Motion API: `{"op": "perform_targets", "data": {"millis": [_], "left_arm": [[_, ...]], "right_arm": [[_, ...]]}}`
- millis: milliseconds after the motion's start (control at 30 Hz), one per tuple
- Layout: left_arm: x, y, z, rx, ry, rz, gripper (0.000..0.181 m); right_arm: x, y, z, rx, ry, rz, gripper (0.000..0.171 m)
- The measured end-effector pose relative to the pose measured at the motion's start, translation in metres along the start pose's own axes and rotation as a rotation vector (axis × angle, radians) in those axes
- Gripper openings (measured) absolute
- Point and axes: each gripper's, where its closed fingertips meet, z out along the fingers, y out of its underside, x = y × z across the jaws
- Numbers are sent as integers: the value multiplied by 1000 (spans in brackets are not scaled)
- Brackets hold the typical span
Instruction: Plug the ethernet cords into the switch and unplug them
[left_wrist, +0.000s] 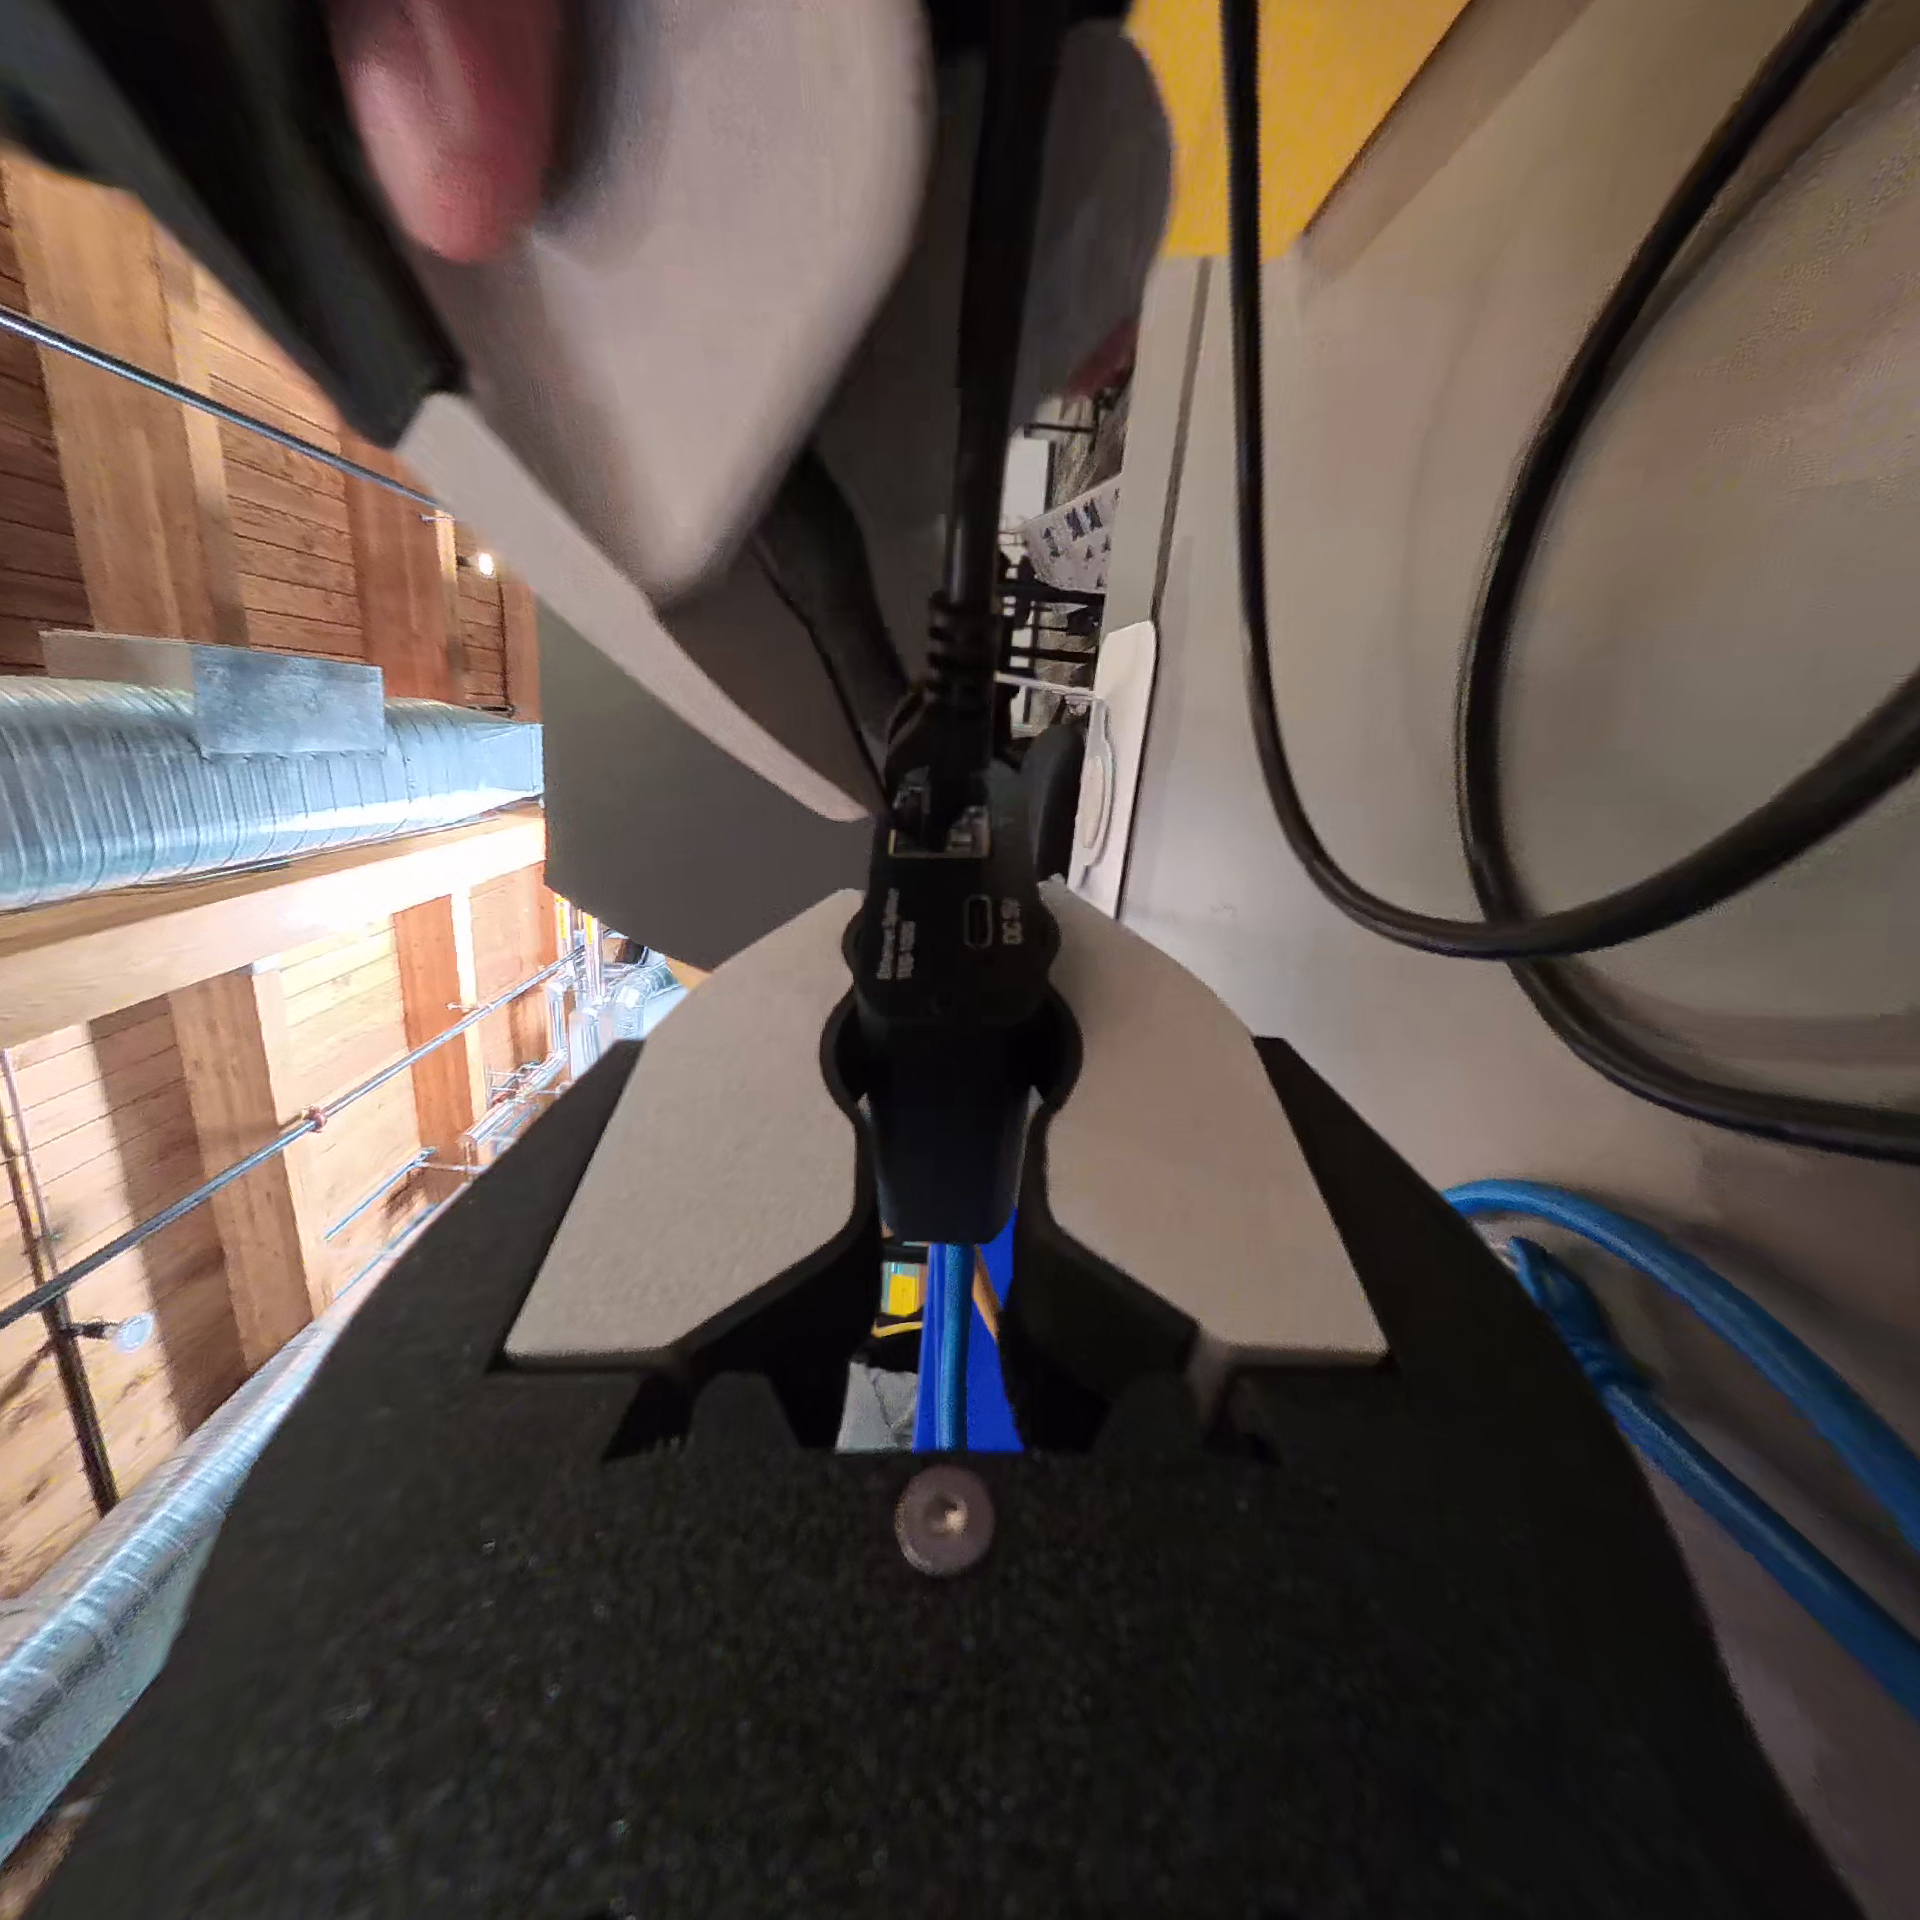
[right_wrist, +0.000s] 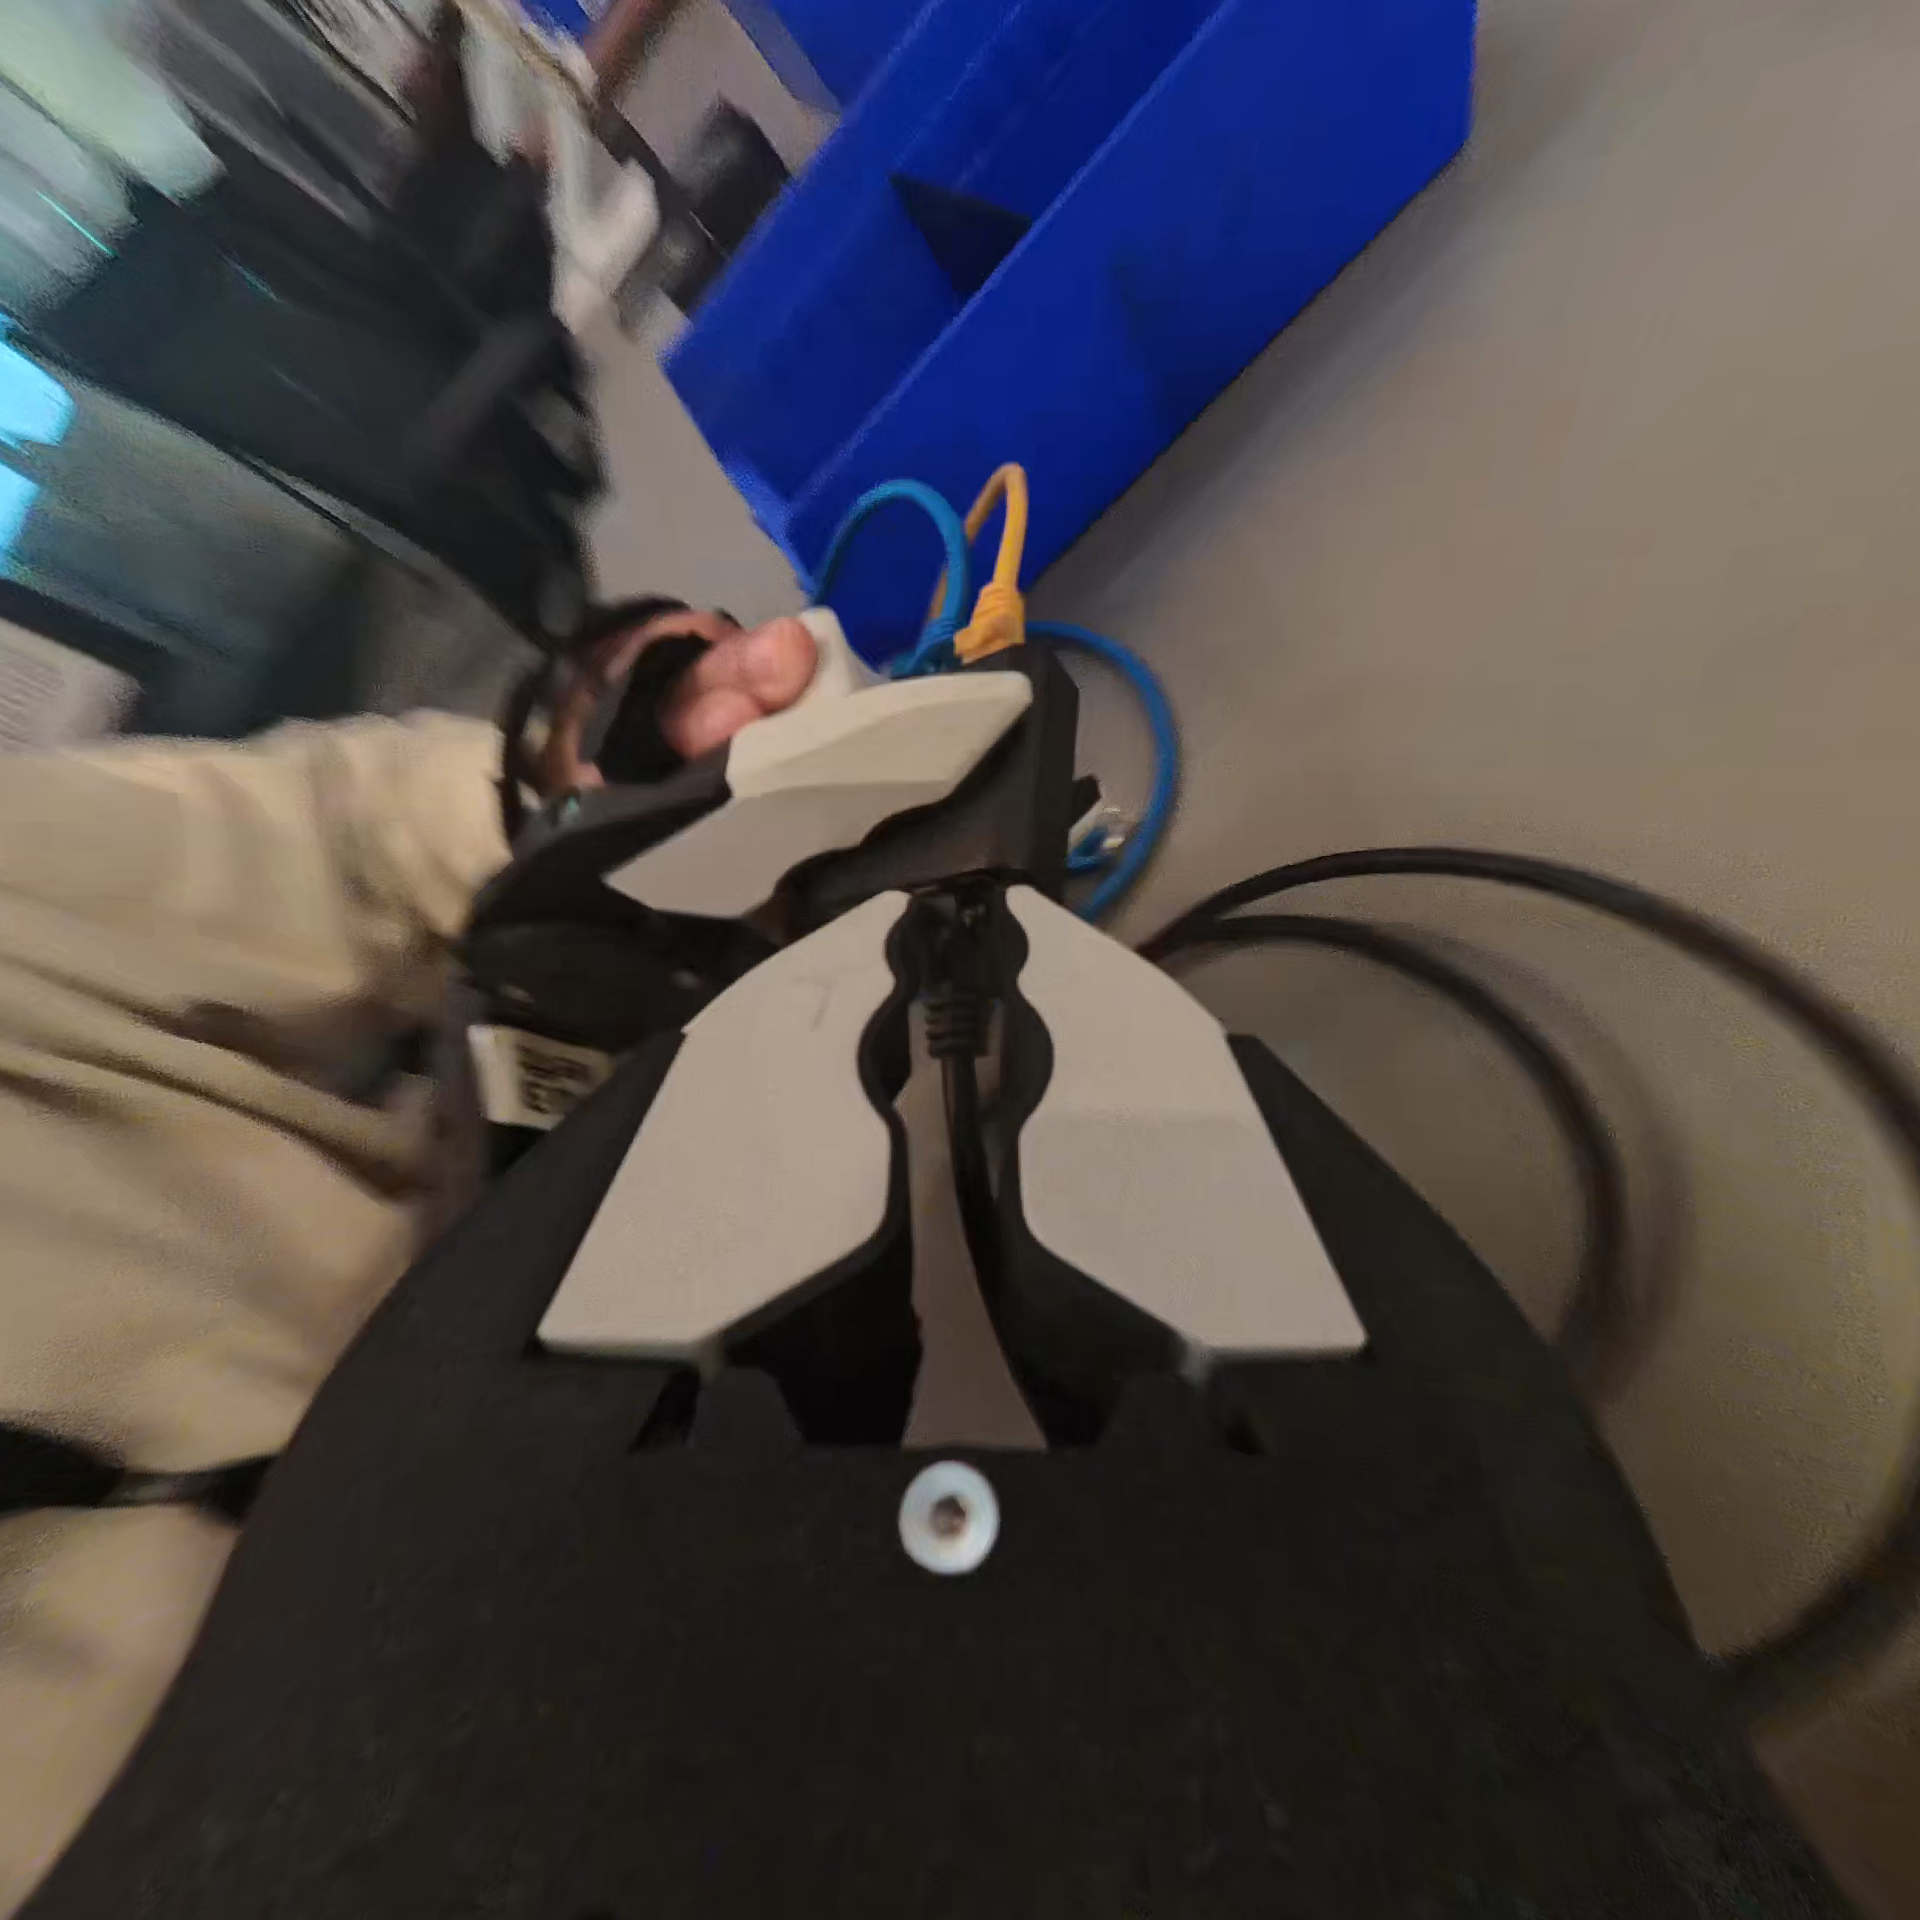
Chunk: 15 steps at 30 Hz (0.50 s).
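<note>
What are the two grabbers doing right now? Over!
Left gripper shut on the black switch. Right gripper shut on the black cord's plug, at the switch port. Blue and yellow cords plugged opposite; nothing blocking.

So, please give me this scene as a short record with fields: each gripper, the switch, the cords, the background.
left gripper: shut on the switch
right gripper: shut on the black cord at its plug
black cord: plug at a switch port
yellow cord: plugged into the switch's far side
blue cord: loops beside the switch
background: blue bin on grey table
</note>
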Motion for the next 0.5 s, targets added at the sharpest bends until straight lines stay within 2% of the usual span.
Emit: {"op": "perform_targets", "data": {"millis": [100, 233, 500], "left_arm": [[5, 2, 0, -6, 8, 12, 25], [6, 1, 2, -9, 21, -8, 25], [10, 9, 8, -57, 55, -18, 26]], "right_arm": [[0, 3, 1, -12, 231, -339, 21], [15, 14, 7, -61, 472, -589, 15], [16, 13, 8, 43, 480, -480, 13]]}}
